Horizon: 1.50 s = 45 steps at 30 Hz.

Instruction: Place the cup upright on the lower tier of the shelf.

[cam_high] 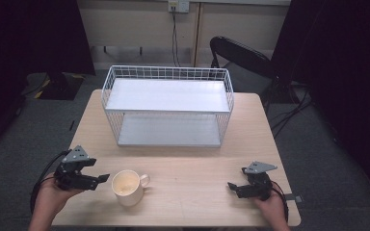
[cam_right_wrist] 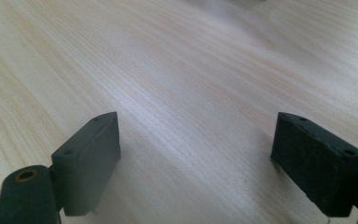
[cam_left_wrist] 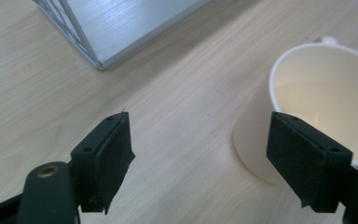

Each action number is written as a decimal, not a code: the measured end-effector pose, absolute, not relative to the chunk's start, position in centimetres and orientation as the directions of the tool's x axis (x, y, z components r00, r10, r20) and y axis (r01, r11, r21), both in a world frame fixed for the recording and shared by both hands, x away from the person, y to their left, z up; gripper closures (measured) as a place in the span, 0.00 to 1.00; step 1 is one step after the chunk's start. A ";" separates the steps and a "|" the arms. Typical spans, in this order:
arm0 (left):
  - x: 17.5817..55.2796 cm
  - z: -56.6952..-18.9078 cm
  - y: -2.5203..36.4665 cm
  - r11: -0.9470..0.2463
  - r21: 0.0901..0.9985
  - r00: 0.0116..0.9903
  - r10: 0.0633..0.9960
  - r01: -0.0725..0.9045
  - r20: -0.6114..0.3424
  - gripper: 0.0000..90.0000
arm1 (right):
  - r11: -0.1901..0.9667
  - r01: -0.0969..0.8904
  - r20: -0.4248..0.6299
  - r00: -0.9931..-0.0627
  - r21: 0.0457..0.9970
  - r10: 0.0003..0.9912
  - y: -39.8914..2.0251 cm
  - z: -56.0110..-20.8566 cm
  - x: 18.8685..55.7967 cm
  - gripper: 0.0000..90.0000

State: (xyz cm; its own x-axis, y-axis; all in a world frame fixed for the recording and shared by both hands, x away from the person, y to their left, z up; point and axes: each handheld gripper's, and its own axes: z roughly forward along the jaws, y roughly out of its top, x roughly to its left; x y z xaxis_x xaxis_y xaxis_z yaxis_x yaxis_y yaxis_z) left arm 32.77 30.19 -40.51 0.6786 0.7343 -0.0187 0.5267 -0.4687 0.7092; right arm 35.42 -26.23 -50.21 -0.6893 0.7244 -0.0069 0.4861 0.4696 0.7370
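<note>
A cream mug [cam_high: 127, 186] stands upright and empty on the wooden table, handle to the right. My left gripper [cam_high: 101, 179] is just left of it, held low in a hand, jaws open. In the left gripper view the mug [cam_left_wrist: 307, 93] sits at the right, partly behind the right jaw, with bare table between the jaws of the left gripper [cam_left_wrist: 200, 154]. My right gripper [cam_high: 232, 186] rests near the table's front right, open. The right gripper view has bare wood between the wide-apart jaws of the right gripper [cam_right_wrist: 196, 154].
A white wire two-level rack [cam_high: 167, 105] stands at the back middle of the table [cam_high: 197, 163]; its corner [cam_left_wrist: 98, 42] is in the left gripper view. A black folding chair [cam_high: 243, 57] stands behind the table at the right. Dark curtains flank the room.
</note>
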 end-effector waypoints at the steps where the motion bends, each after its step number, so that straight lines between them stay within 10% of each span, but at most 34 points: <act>1: 32.8 -40.3 30.2 -0.469 0.712 0.680 0.733 0.524 -0.018 0.25 | 0.470 0.486 -0.007 -0.690 0.737 0.724 -26.2 -50.2 35.4 0.16; 45: 33.3 -42.3 25.4 -0.525 0.648 0.737 0.671 0.552 -0.083 0.36 | 0.469 0.487 -0.009 -0.687 0.737 0.727 -26.2 -50.2 35.4 0.16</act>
State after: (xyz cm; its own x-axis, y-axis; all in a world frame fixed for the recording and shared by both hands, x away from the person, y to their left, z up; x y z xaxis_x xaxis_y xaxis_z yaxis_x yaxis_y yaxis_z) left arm 33.29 25.44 -42.29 0.7365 0.6712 -0.0834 0.5518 -0.5250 0.6479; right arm 35.38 -26.23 -50.22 -0.6869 0.7267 -0.0087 0.4867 0.4689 0.7371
